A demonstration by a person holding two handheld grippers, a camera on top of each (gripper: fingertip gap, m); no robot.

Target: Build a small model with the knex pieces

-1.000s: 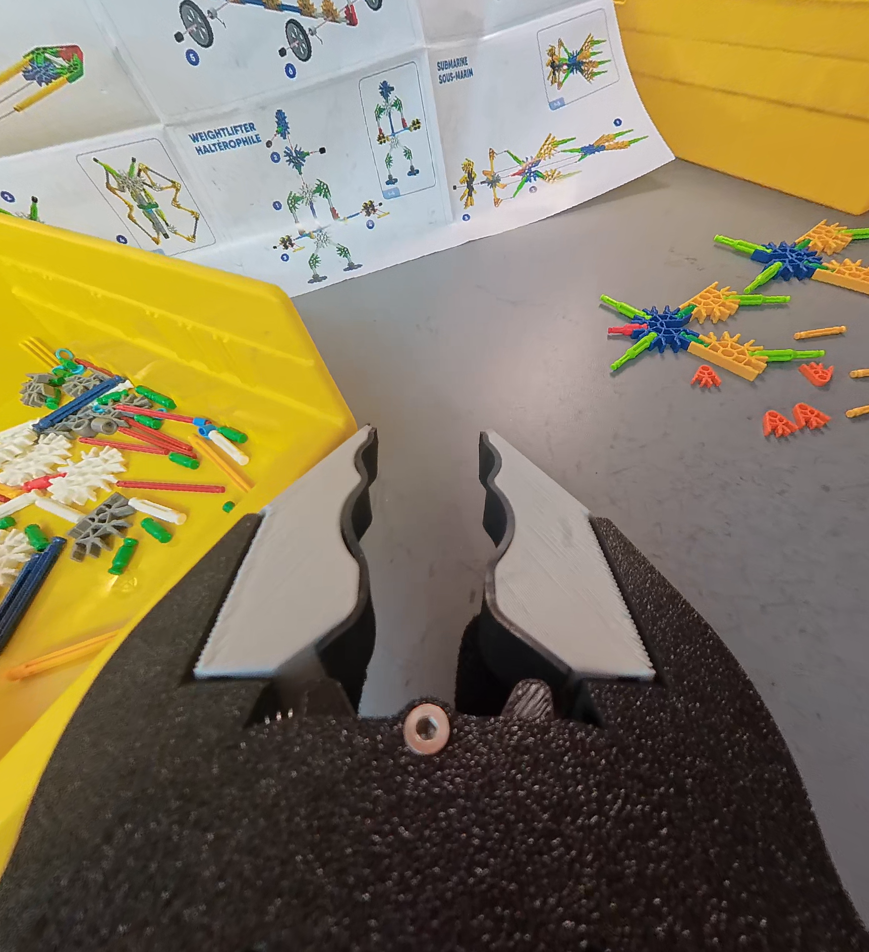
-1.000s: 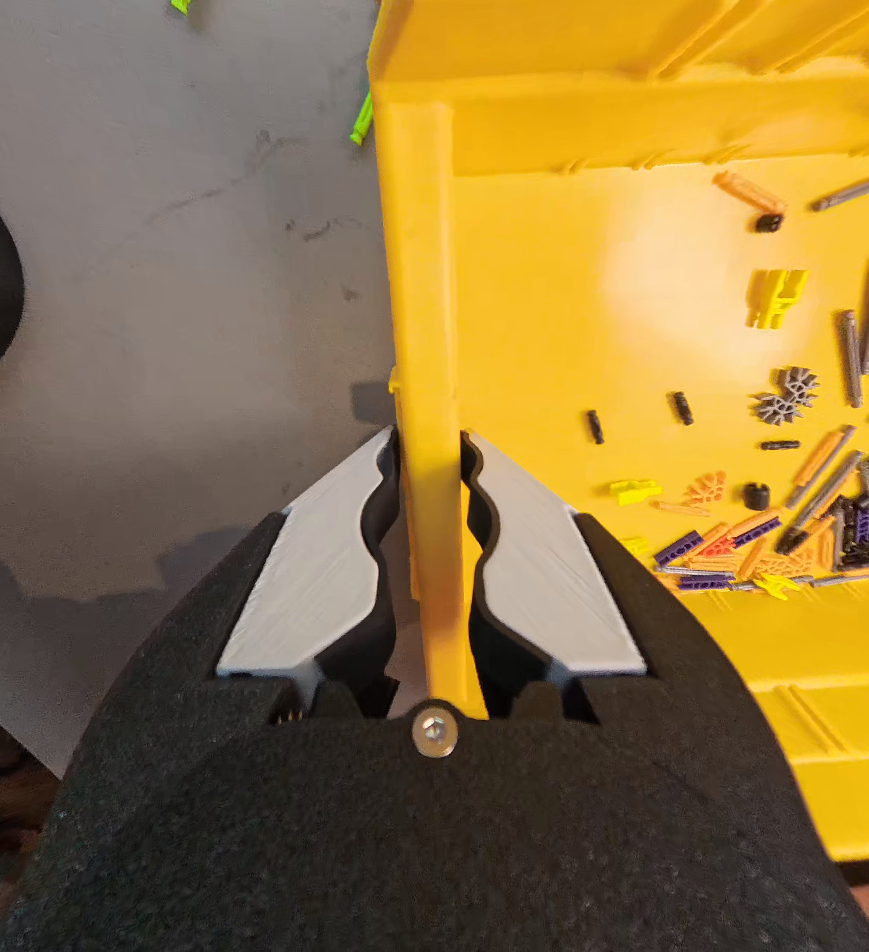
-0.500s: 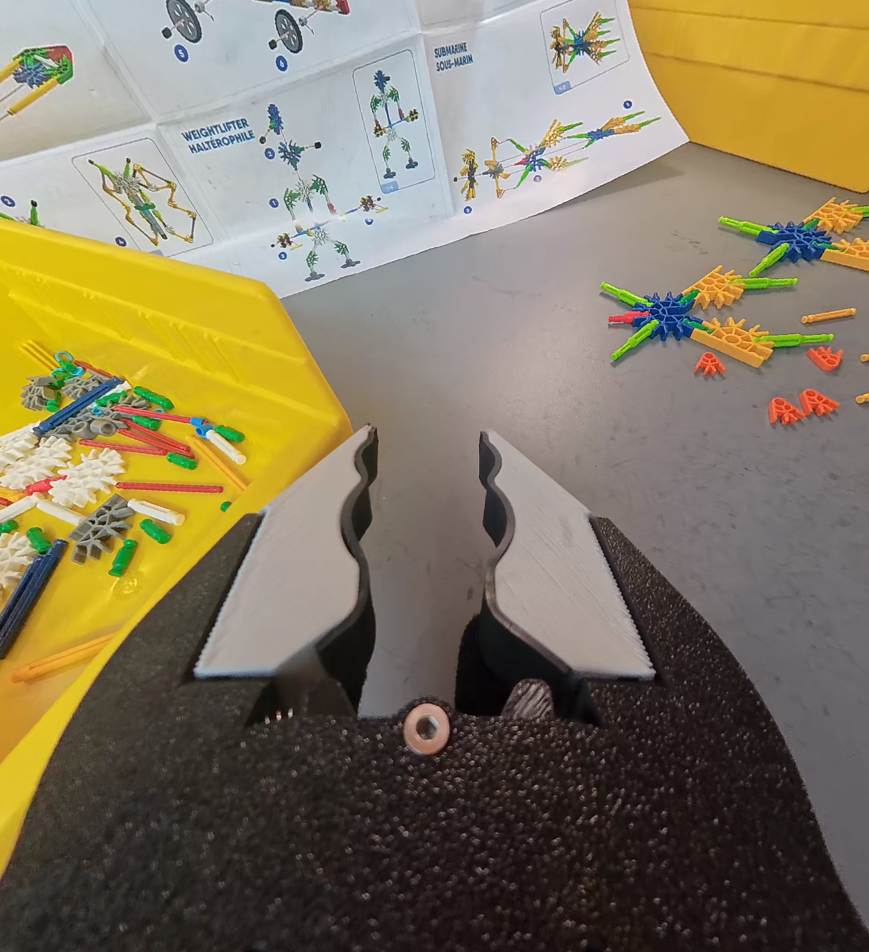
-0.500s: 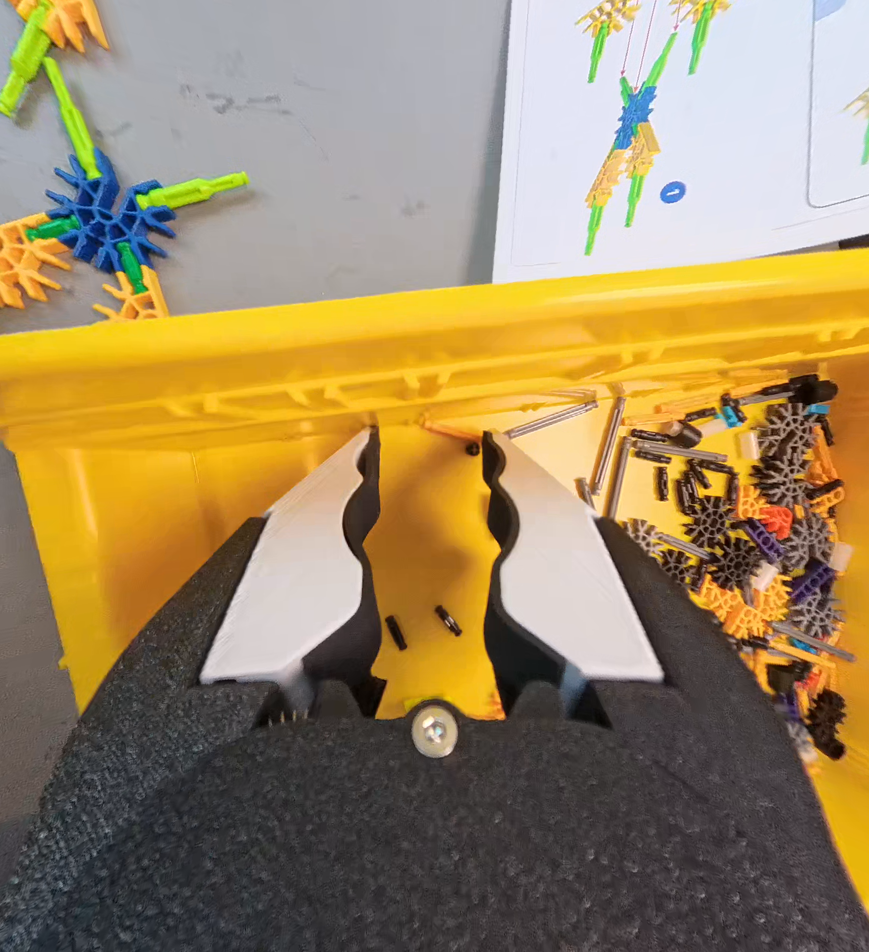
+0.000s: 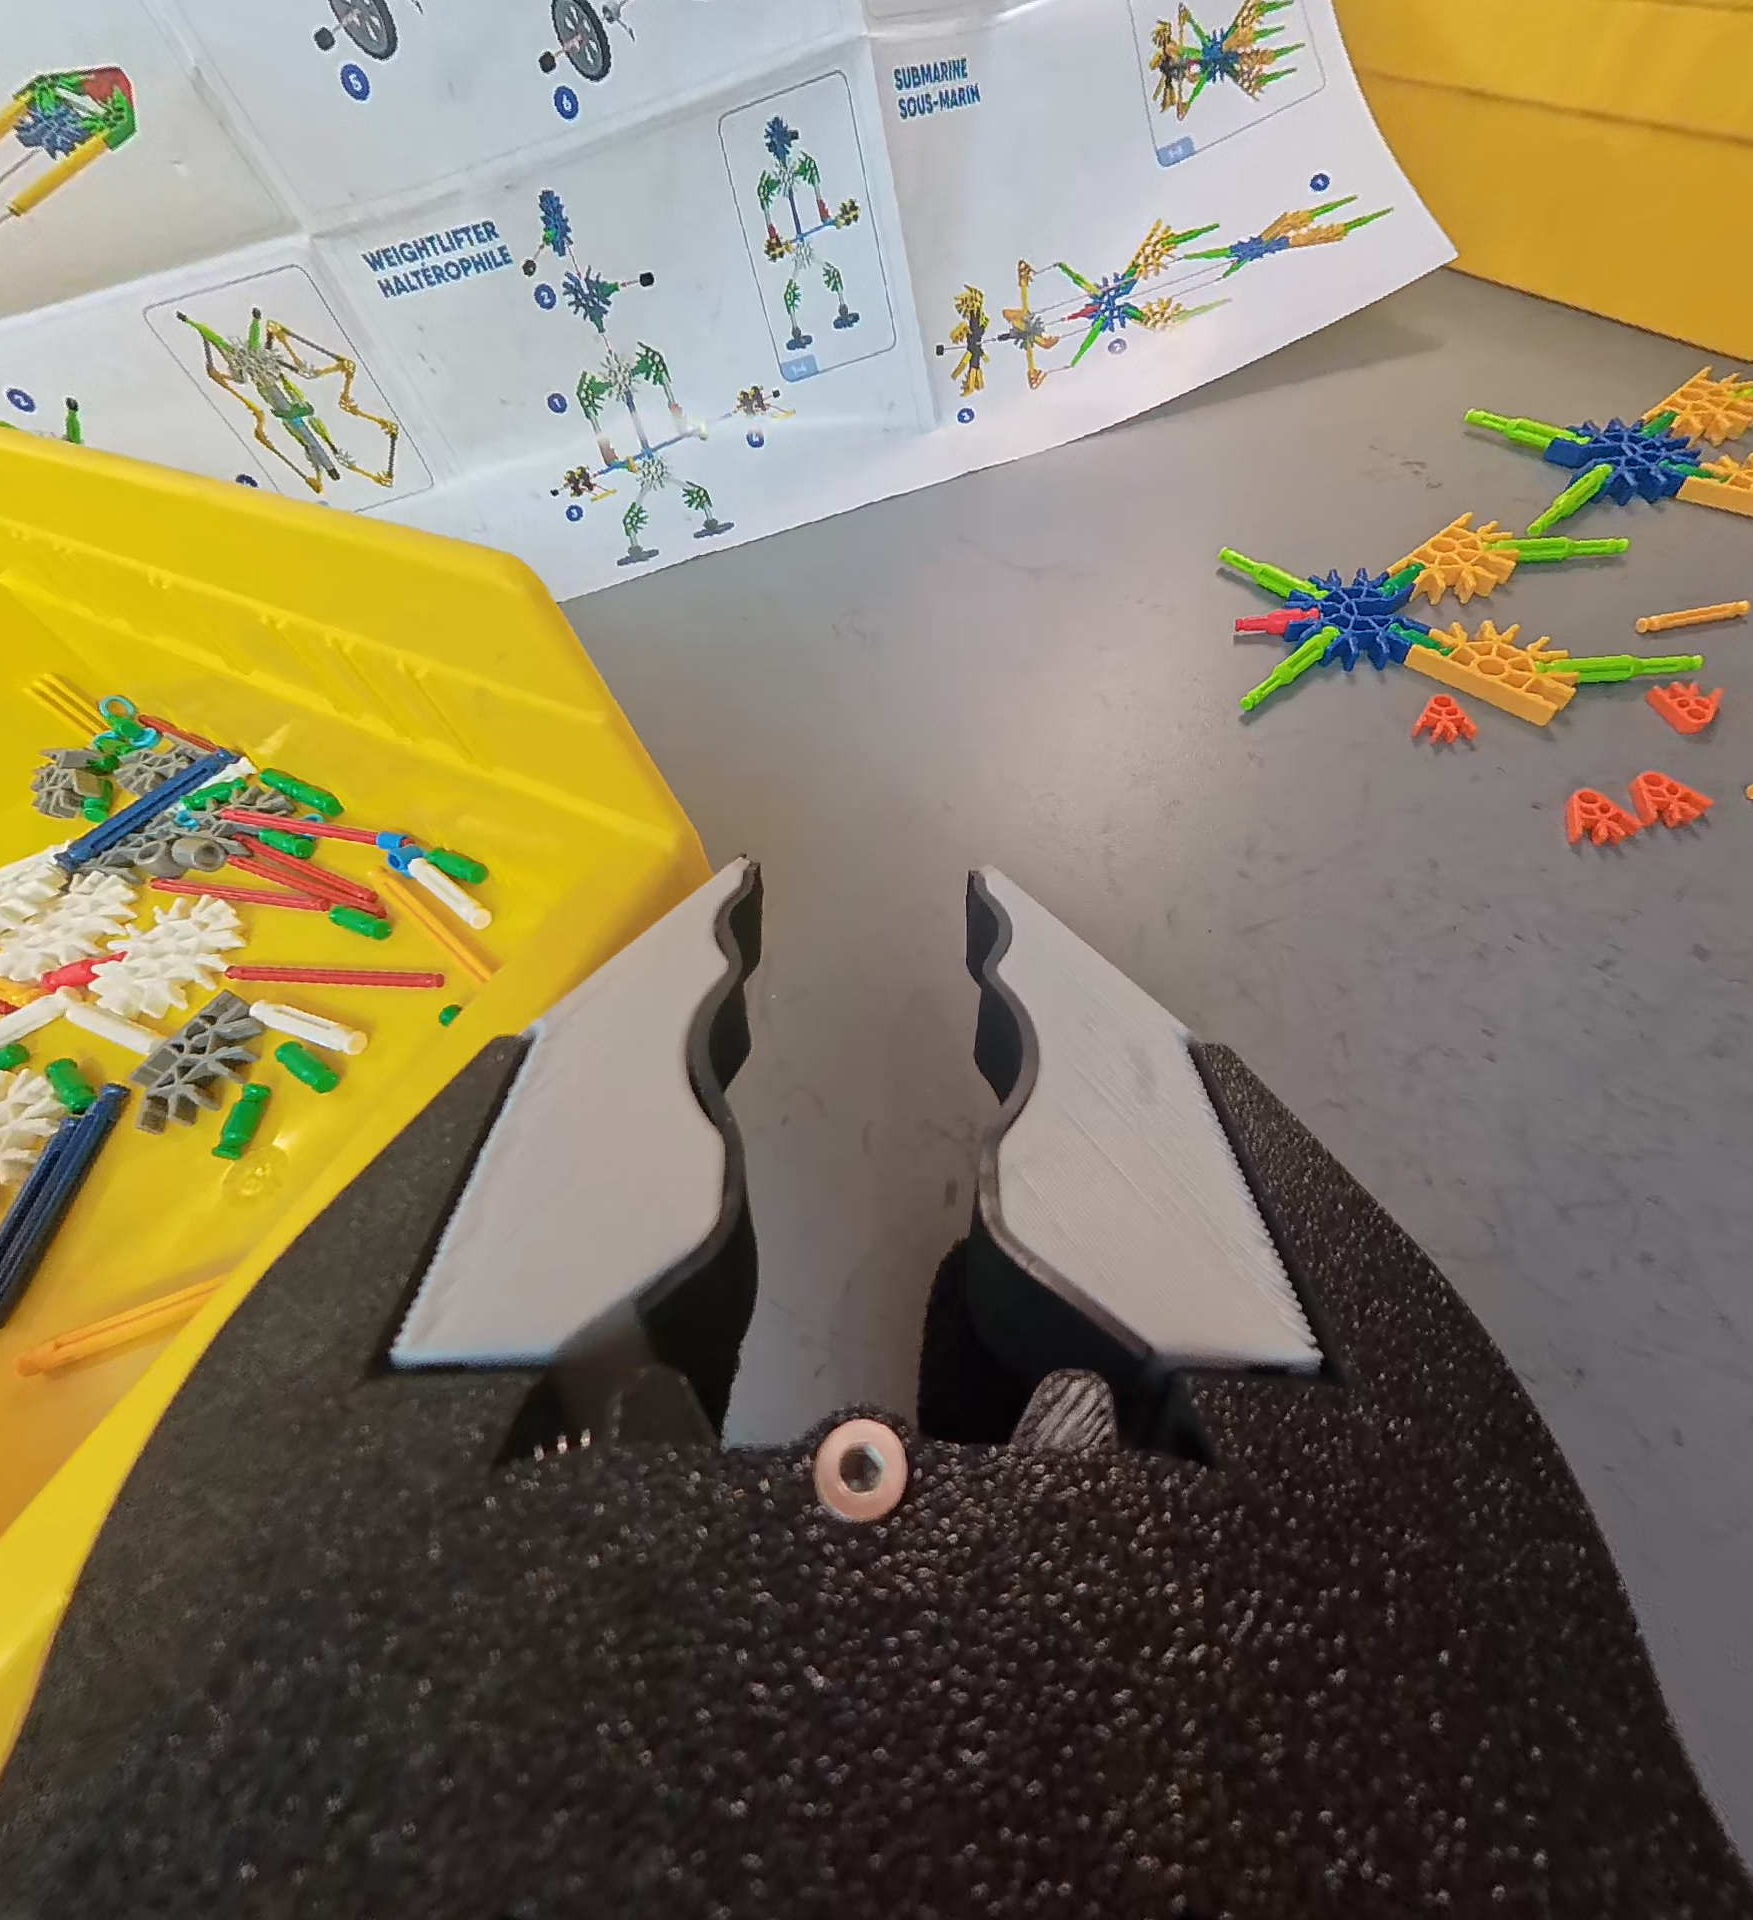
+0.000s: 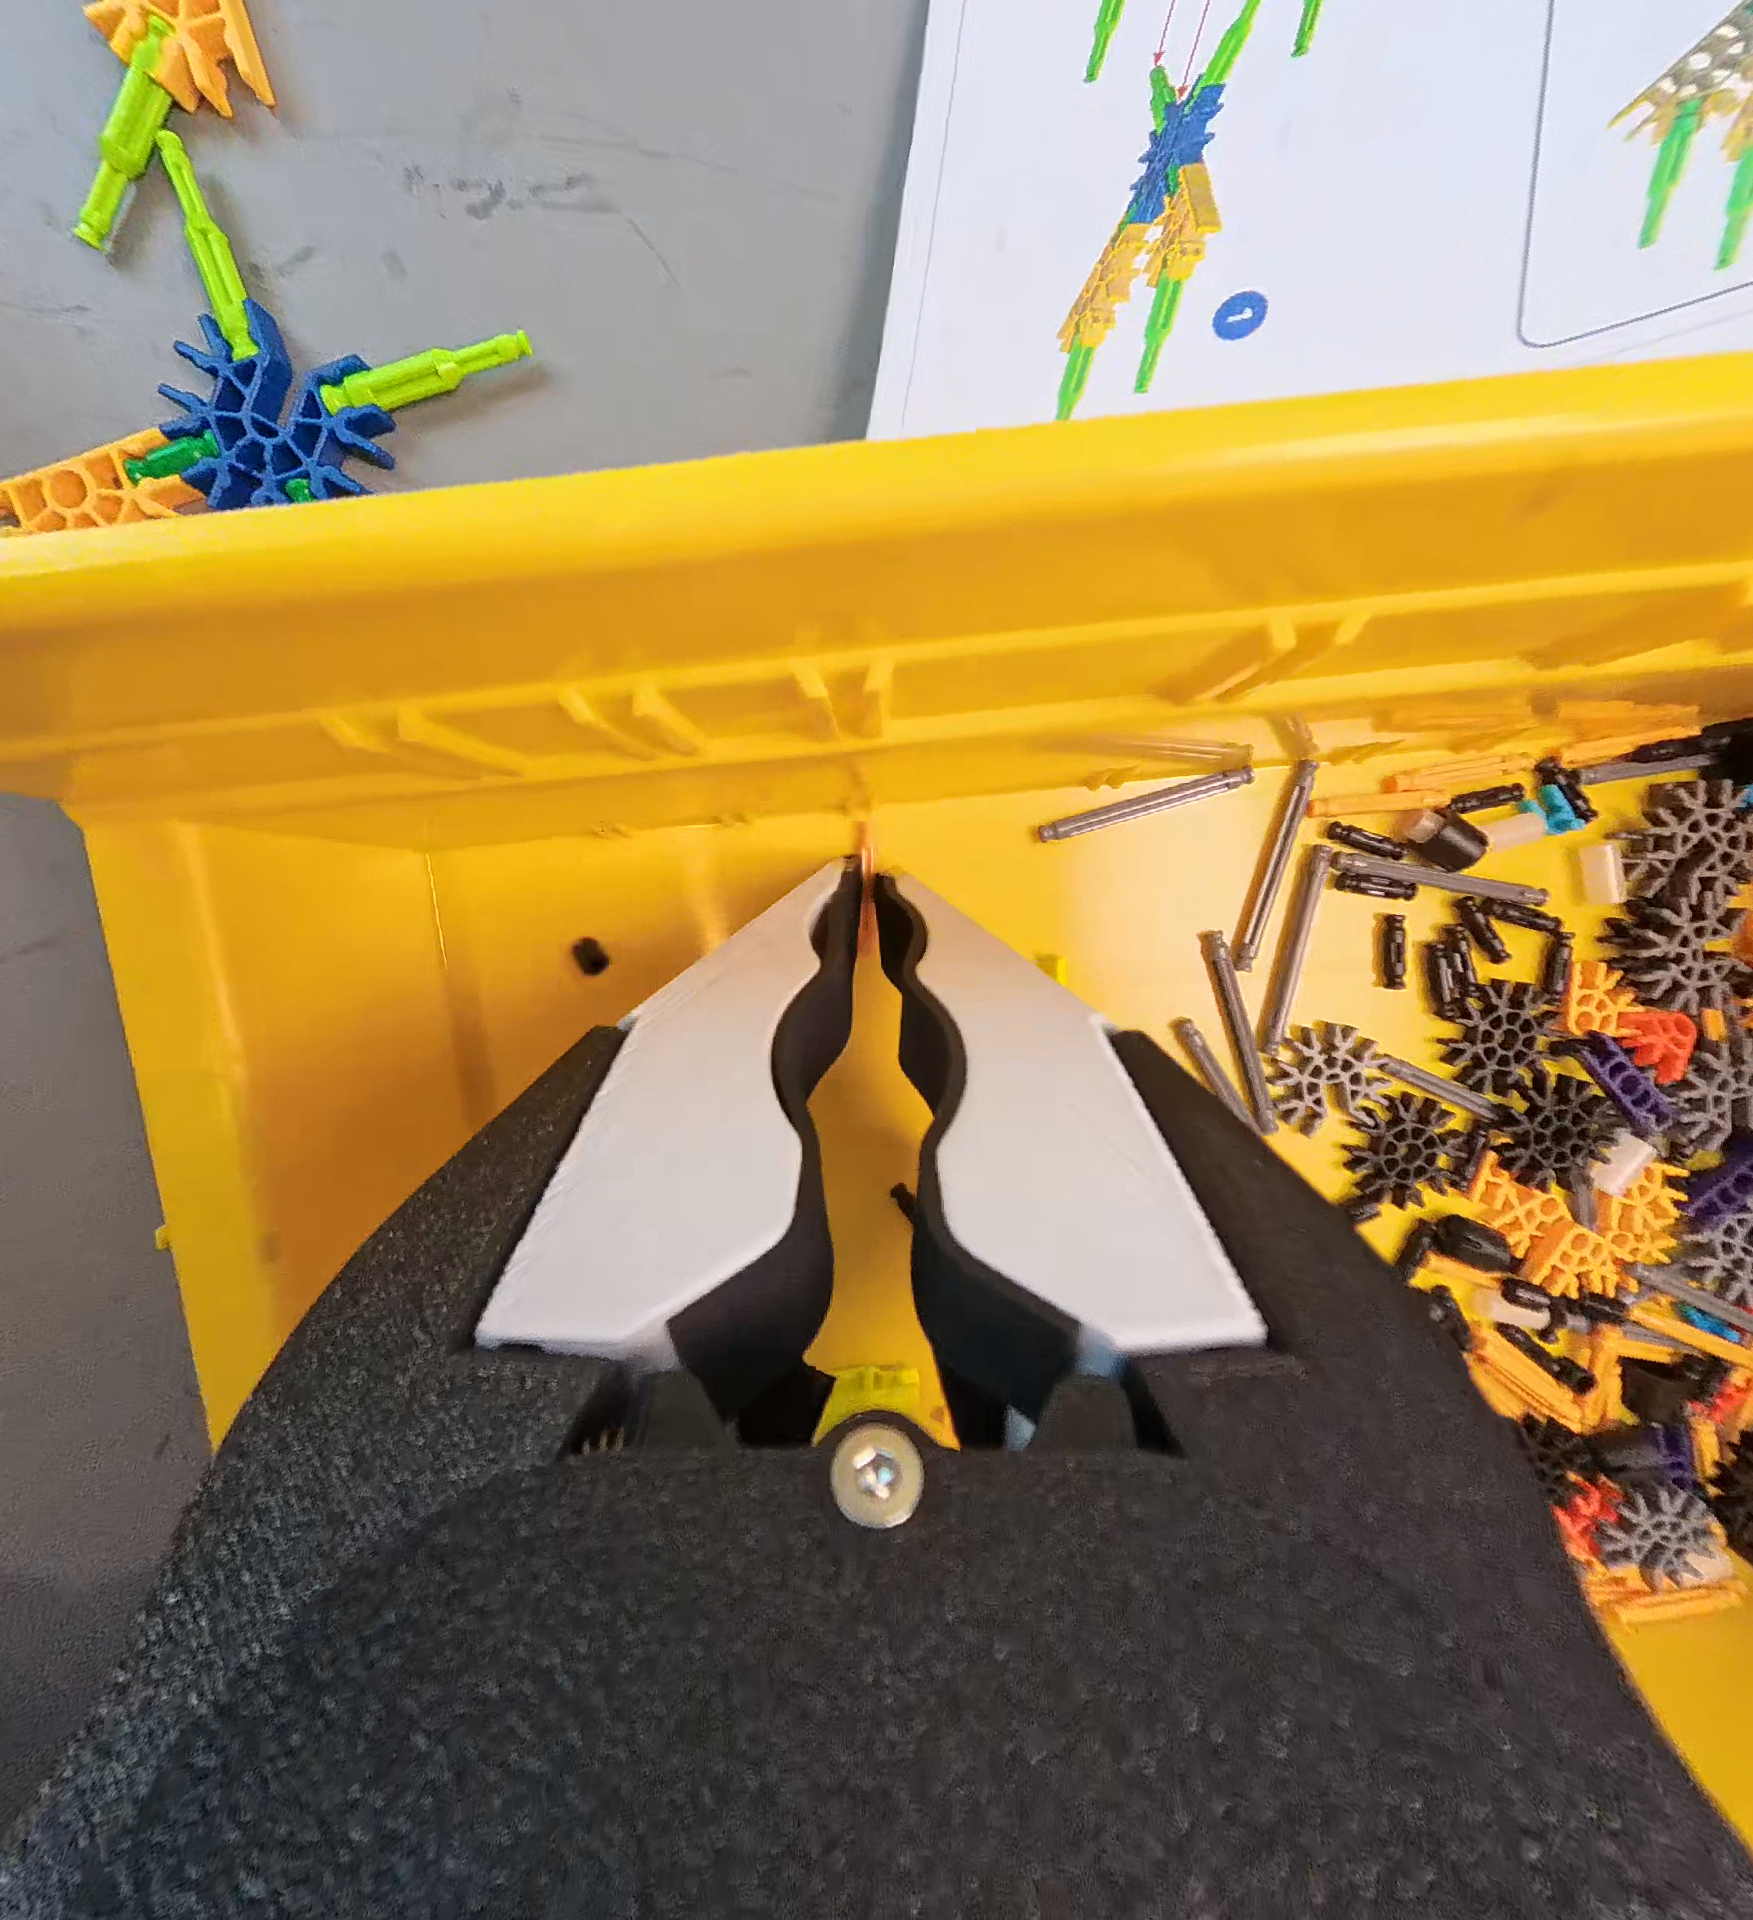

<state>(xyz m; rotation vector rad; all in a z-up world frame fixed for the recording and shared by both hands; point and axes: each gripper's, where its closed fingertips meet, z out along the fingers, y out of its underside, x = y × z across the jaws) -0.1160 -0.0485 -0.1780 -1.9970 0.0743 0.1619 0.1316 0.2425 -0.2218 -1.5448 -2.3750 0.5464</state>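
Note:
My left gripper [image 5: 859, 883] is open and empty, low over the grey table [image 5: 955, 727], just right of a yellow bin [image 5: 332, 644] holding white, grey, red, blue and green building pieces [image 5: 165, 935]. My right gripper [image 6: 867, 883] is inside another yellow bin [image 6: 851, 582], near its far wall. It is shut on a thin orange rod [image 6: 867, 862] that shows only as a sliver between the tips. A pile of grey, black, orange and purple pieces [image 6: 1599, 1091] lies to its right. A small yellow connector [image 6: 867, 1392] lies under the jaws.
A white instruction sheet [image 5: 643, 260] lies at the back. Two blue, orange and green assemblies [image 5: 1360, 618] [image 5: 1620, 457], loose red-orange connectors [image 5: 1630, 805] and orange rods [image 5: 1693, 615] lie on the table to the right. One assembly [image 6: 269, 426] shows beyond the right bin's rim. My hands' fingertips stand some 40 cm from each other.
My right gripper let go of the bin's wall, swung over into the bin, opened, then shut on the thin orange rod by the far wall. My left gripper drifted slightly and stayed open.

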